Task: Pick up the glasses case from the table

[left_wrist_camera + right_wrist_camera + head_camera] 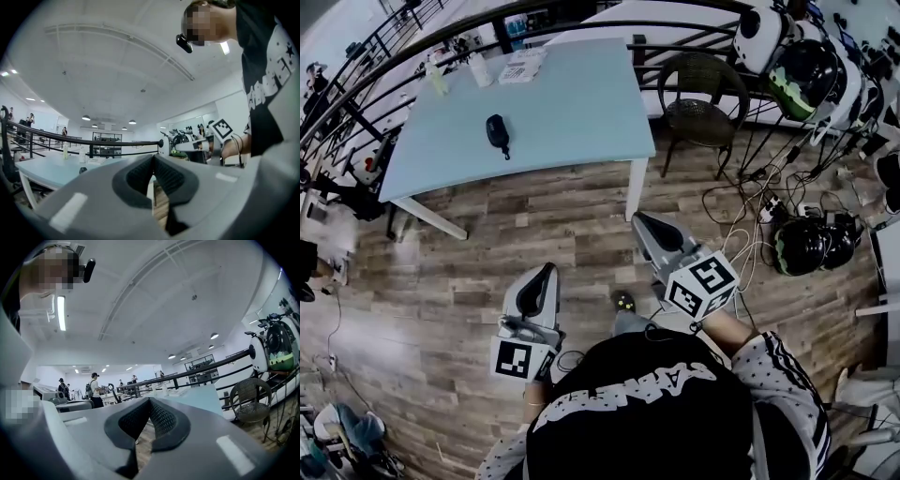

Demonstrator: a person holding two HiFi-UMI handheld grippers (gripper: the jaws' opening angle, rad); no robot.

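A small black glasses case [497, 132] lies on the pale blue table [572, 103], left of its middle. It shows again as a dark lump [83, 170] far off in the left gripper view. Both grippers hang level over the wooden floor, well short of the table. My left gripper [542, 273] is shut with nothing in it, its tips meeting [153, 158]. My right gripper [643, 221] is shut and empty too, pads pressed together [149, 401], and points toward the table's near right corner.
A white bottle [480, 68], a green bottle [437, 77] and a printed sheet [522, 66] stand at the table's far side by a black railing [384, 56]. A wicker chair [705, 94] sits to the right. Cables and helmets [802, 244] litter the right floor.
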